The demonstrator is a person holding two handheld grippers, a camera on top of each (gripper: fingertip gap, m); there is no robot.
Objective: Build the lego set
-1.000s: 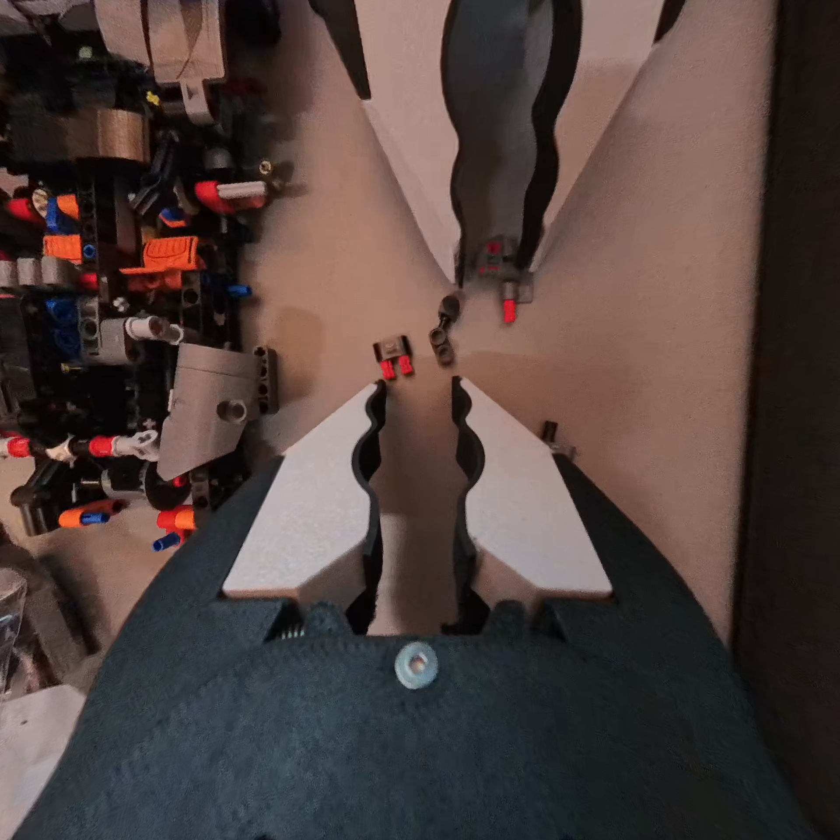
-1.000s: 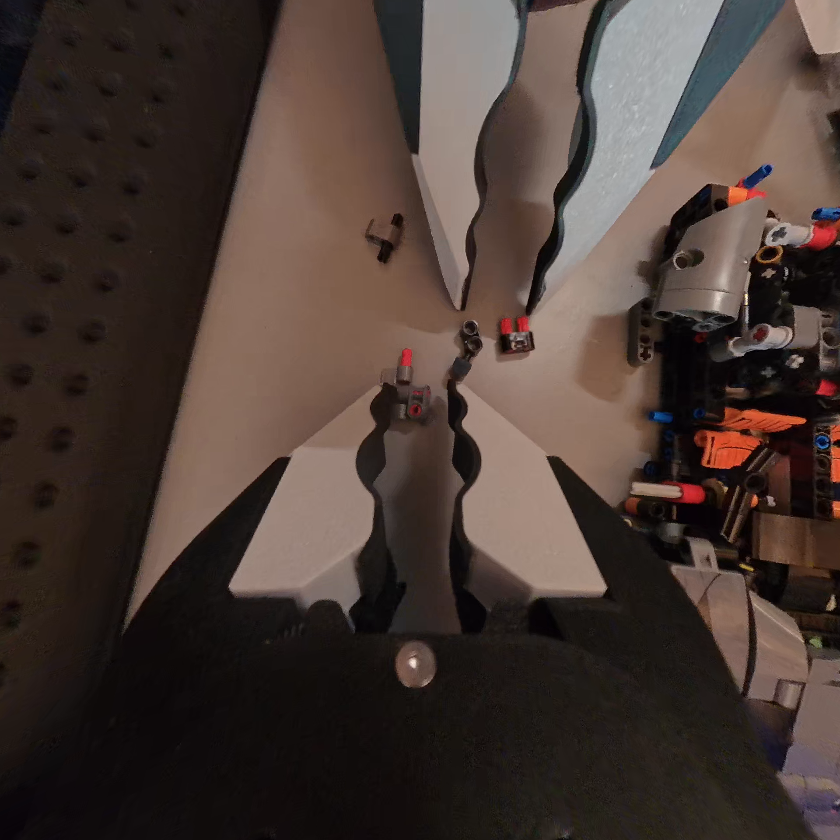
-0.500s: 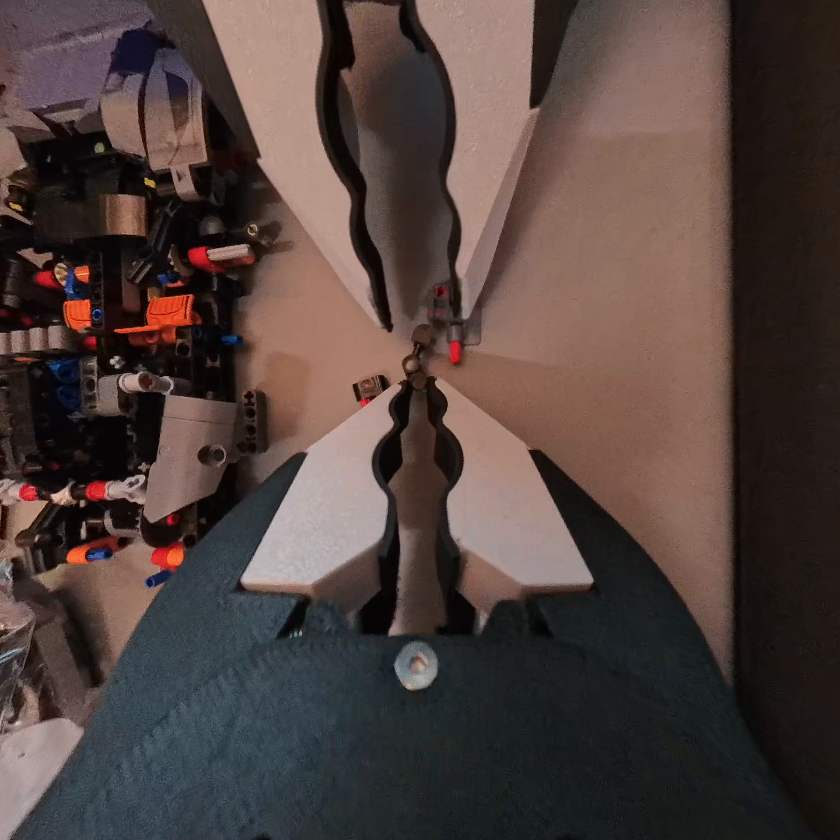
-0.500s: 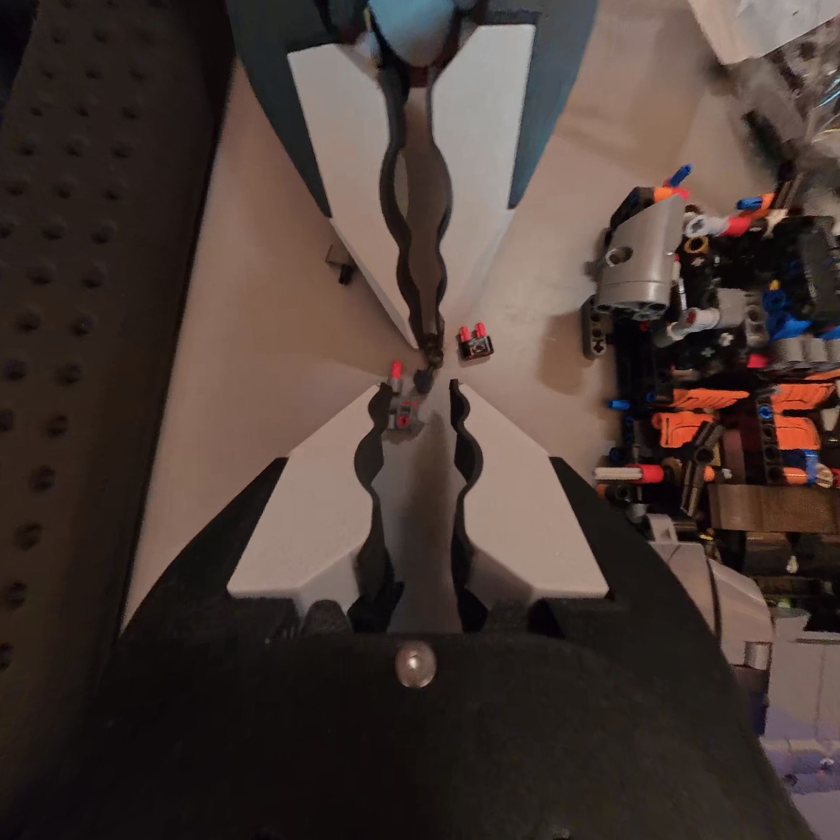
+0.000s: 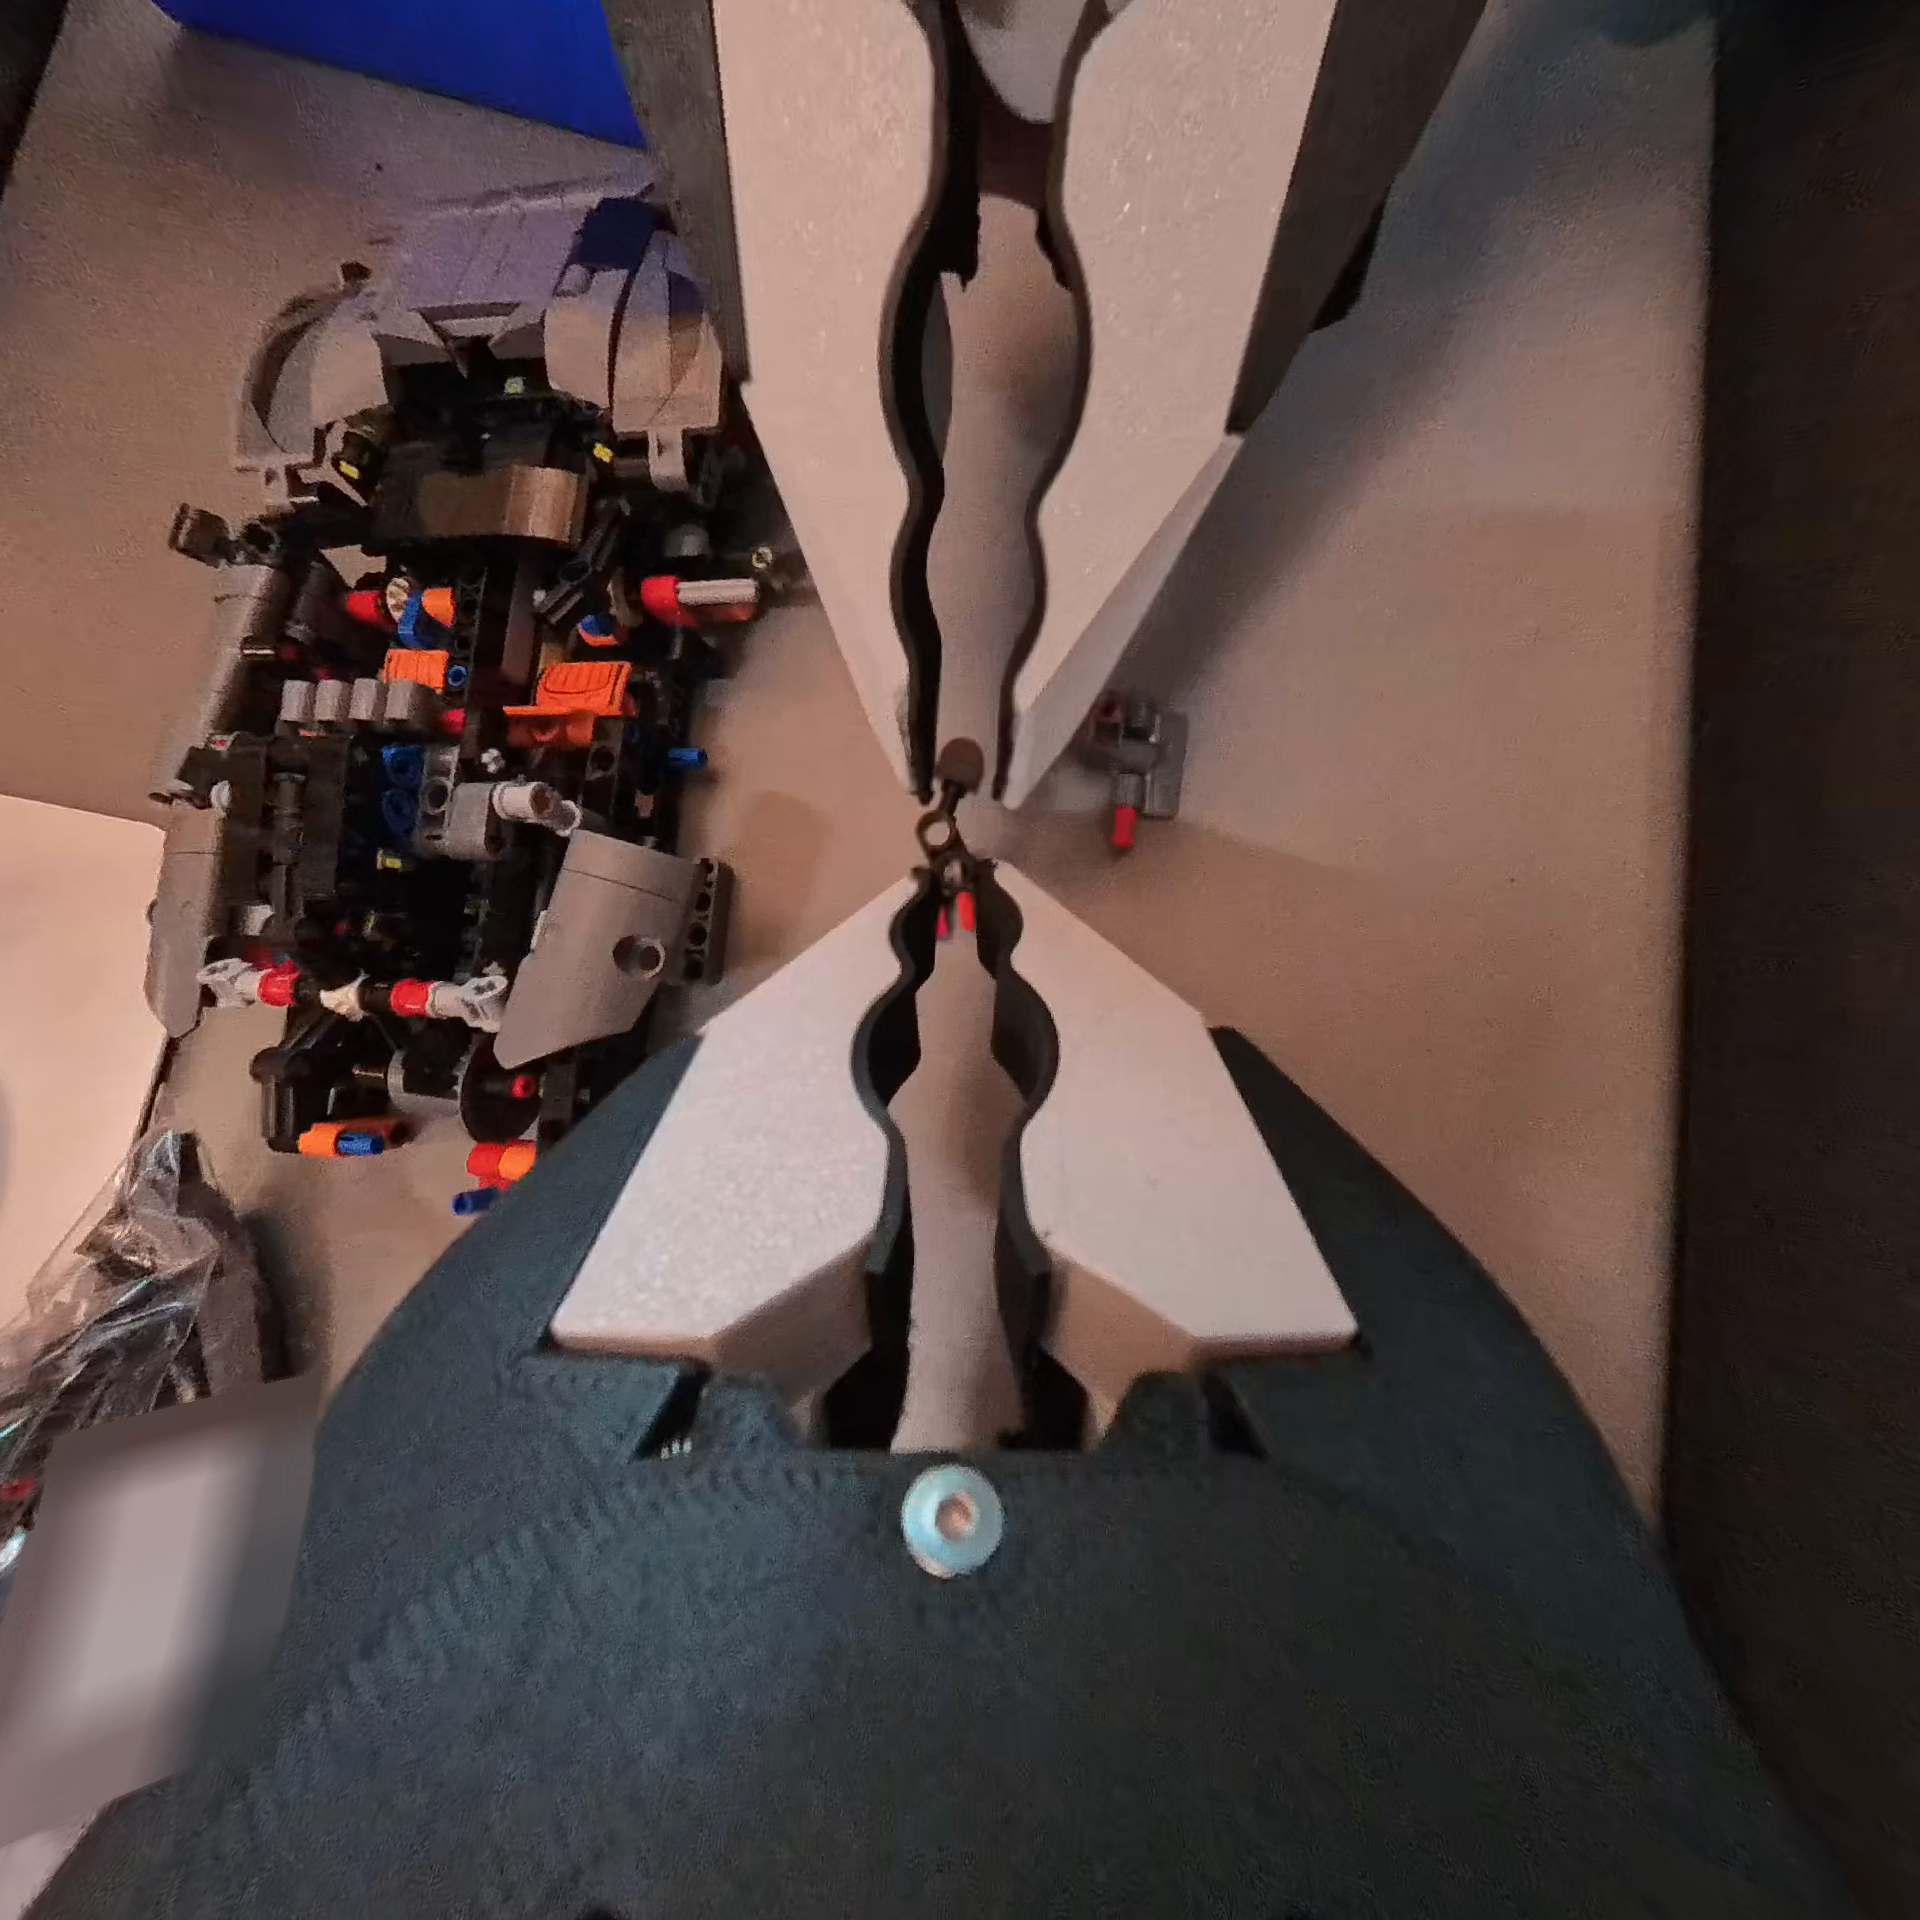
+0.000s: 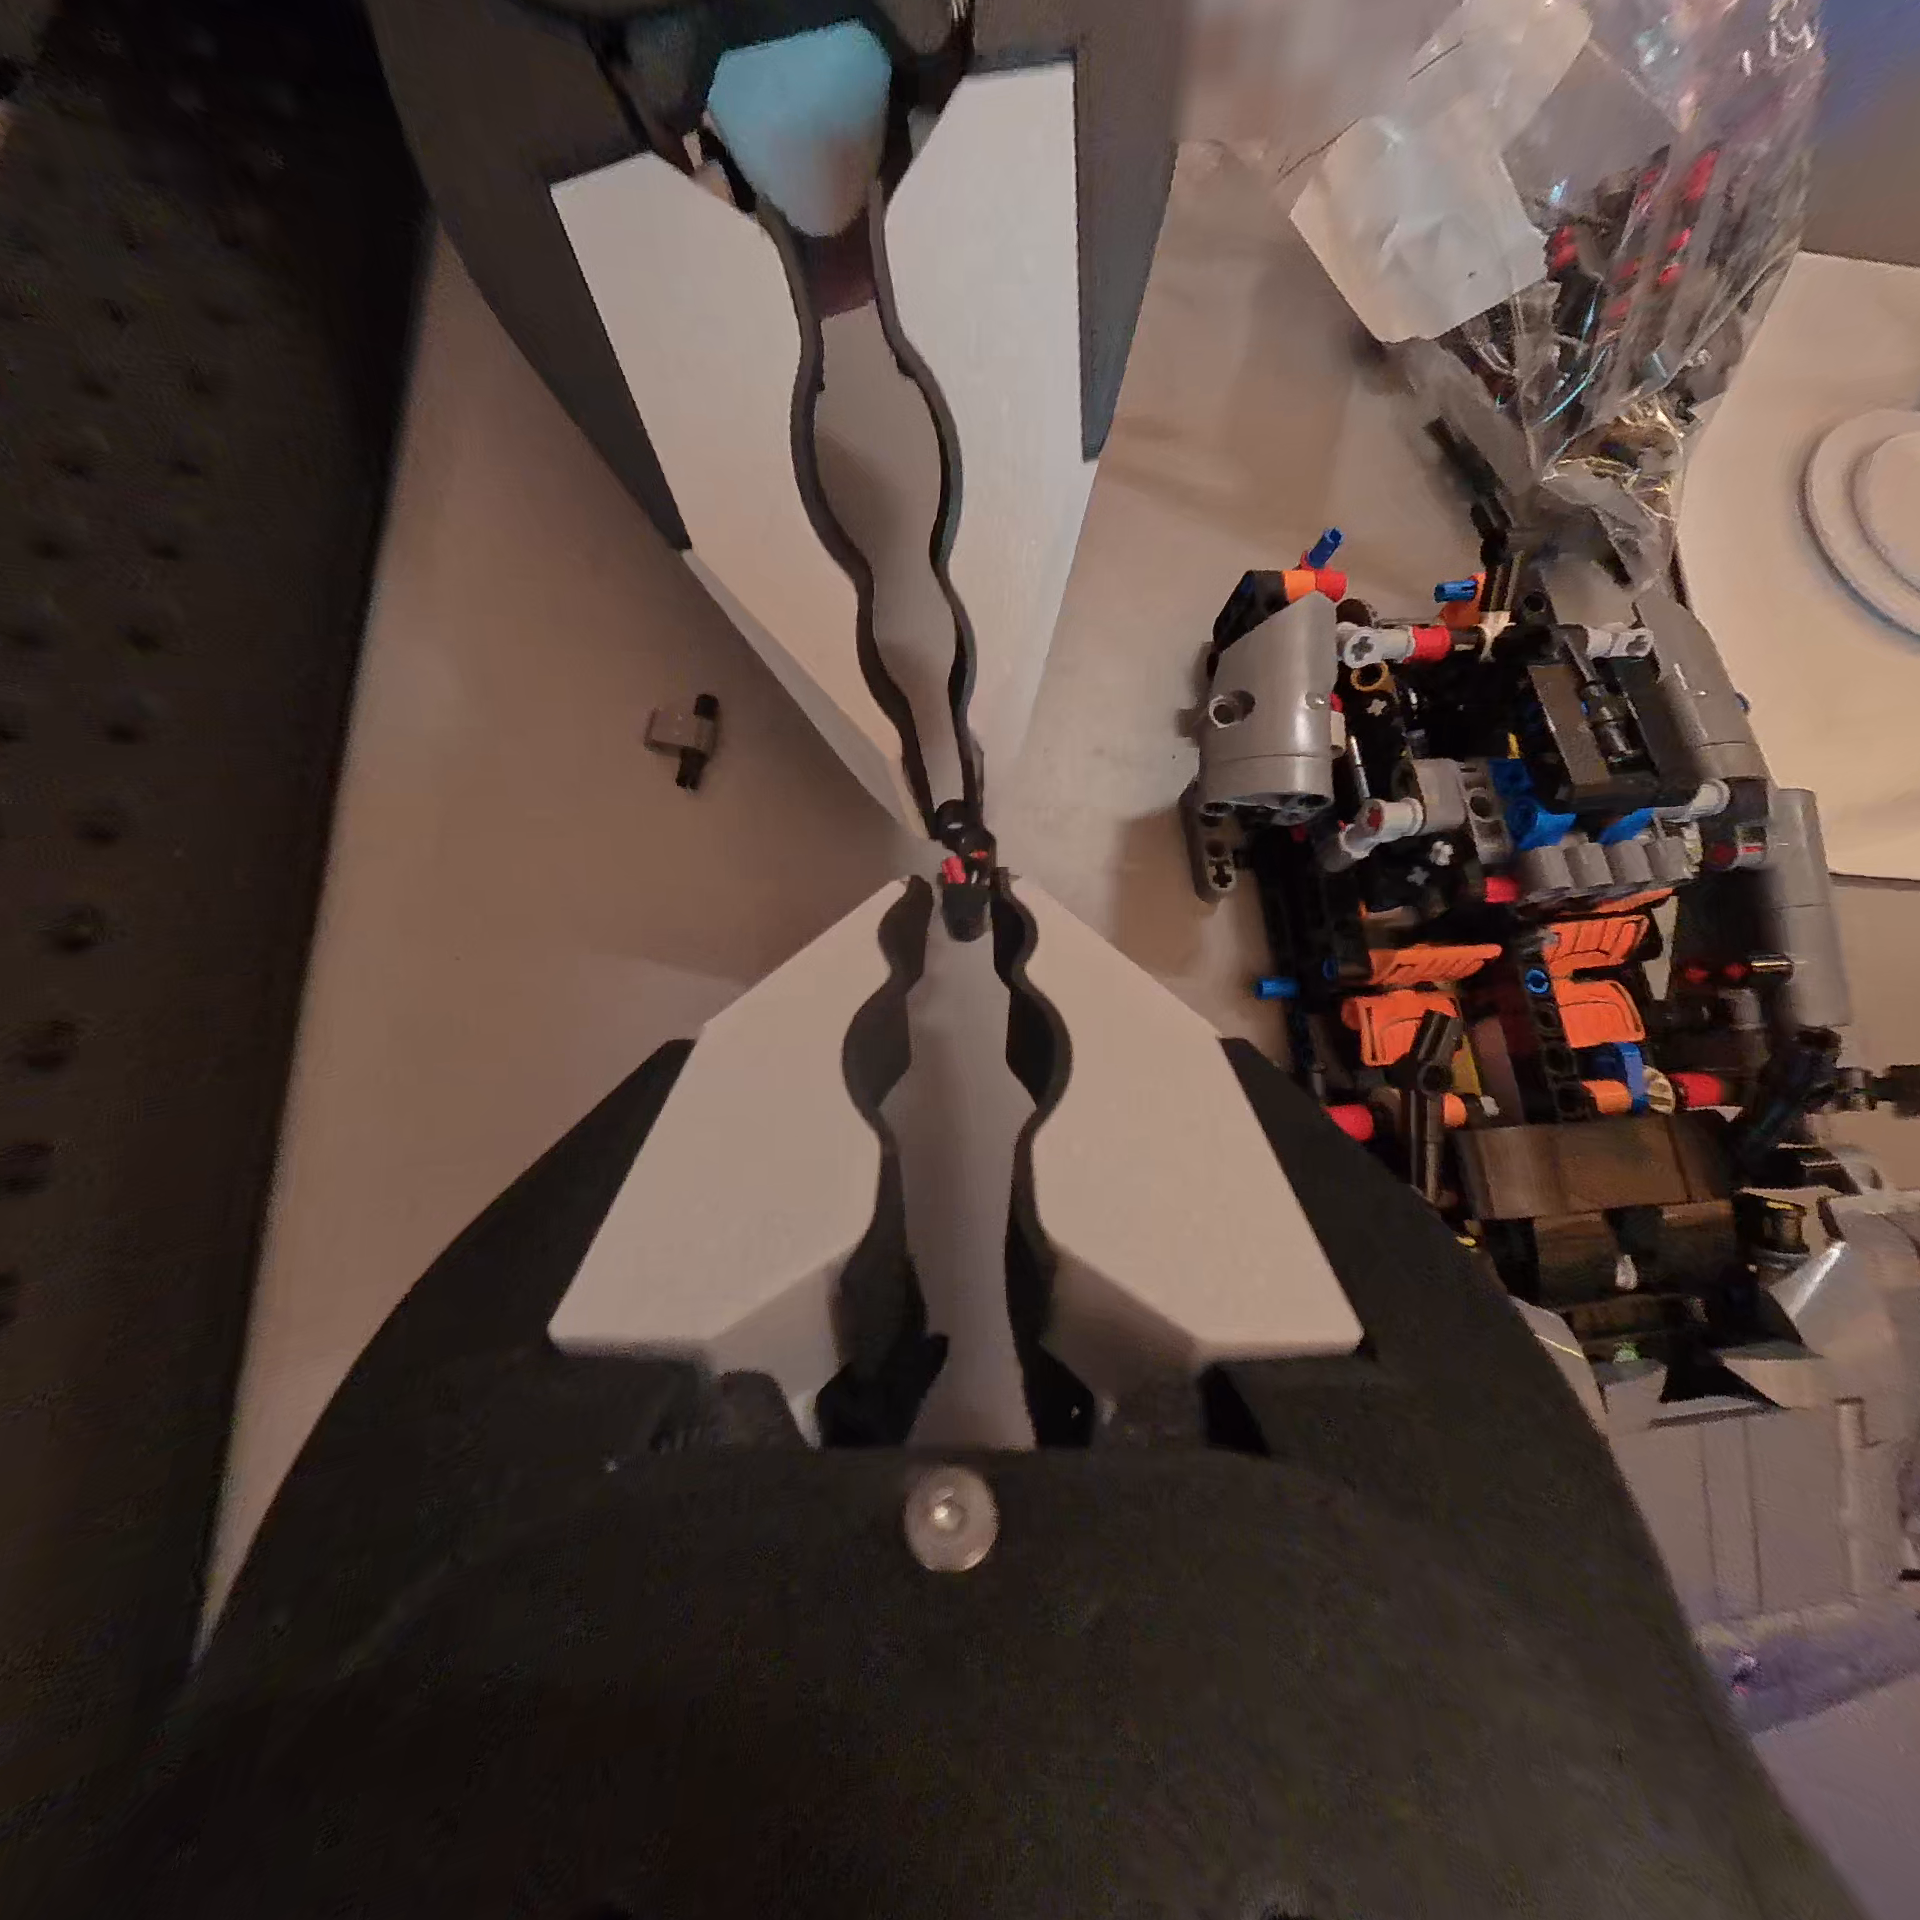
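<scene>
The two tools meet tip to tip just beside the half-built lego model, on the tan table. In the left wrist view the left gripper is drawn in narrow at its tips around a small black piece with two red pins, while the right gripper, entering from the top of that view, pinches a dark connector link whose rounded end sits between its tips. In the right wrist view the same joint is seen from the other side: the right gripper is closed to a narrow gap on the dark link, and the red-pinned piece is held at the tips of the opposing tool; whether the pins are already seated in the link's holes cannot be told, since the parts are tiny and dark. The step in hand is judged to be the mating of these two small parts. It would be done well if the pins were lined up squarely with the holes, if pressure were applied straight along the pin axis and not sideways, and if both grips were kept firm so that neither part twists out. A grey piece with a red pin lies on the far side of the grippers from the model, and a small grey-and-black piece lies likewise apart, both untouched
</scene>
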